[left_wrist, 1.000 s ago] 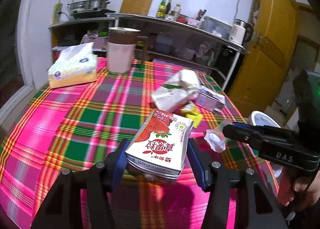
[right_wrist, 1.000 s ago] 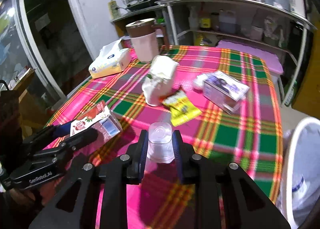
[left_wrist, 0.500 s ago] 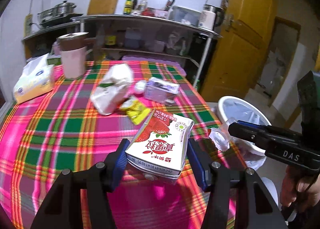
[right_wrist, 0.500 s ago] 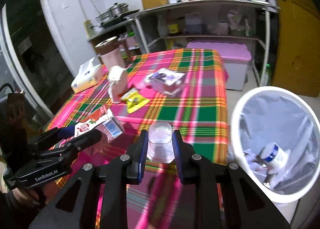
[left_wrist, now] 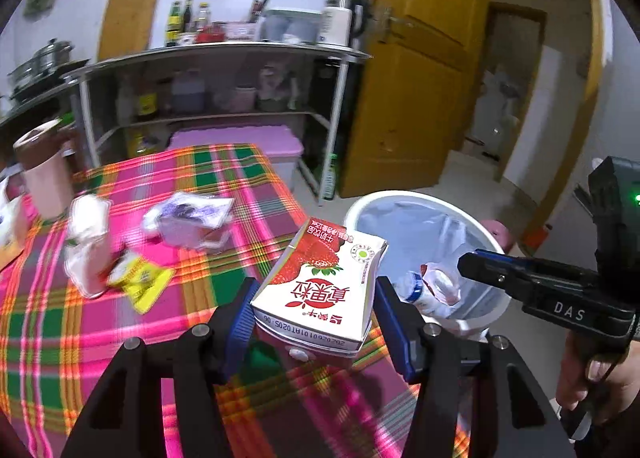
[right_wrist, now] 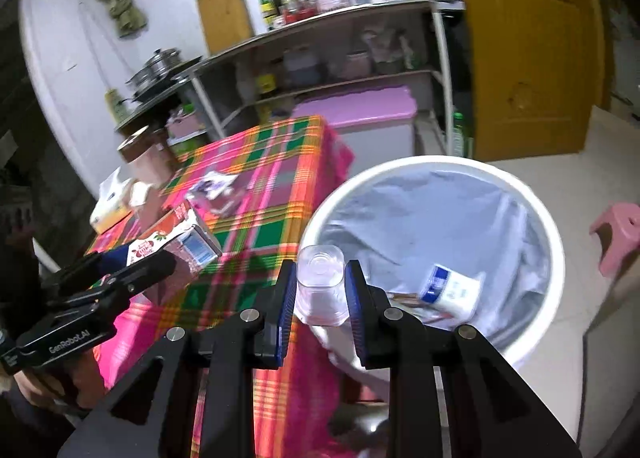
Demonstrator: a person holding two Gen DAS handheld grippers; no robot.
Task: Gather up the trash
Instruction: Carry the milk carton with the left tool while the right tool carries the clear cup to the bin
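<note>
Left gripper (left_wrist: 314,312): jaws part open, blue pads pressed on both sides of a strawberry milk carton (left_wrist: 320,290), held above the near edge of the table. Carton was white and red with strawberry art, red Chinese characters, and a printed code too blurred to read in full.

Right gripper (right_wrist: 320,294): jaws narrow, clamped on a clear plastic cup (right_wrist: 320,284), held at the rim of the bin. In the left view its side read "DAS"; in the right view the left gripper's side read "GenRobot.AI".

Bin (right_wrist: 554,258): white, round, lined with a grey bag, standing on the floor right of the table; a white and blue container (right_wrist: 452,290) lay inside.

Table (left_wrist: 60,322): pink, green and orange plaid cloth. A yellow wrapper (left_wrist: 140,278), a purple-printed packet (left_wrist: 188,217) and crumpled white paper (left_wrist: 86,242) lay farther left; print blurred.
</note>
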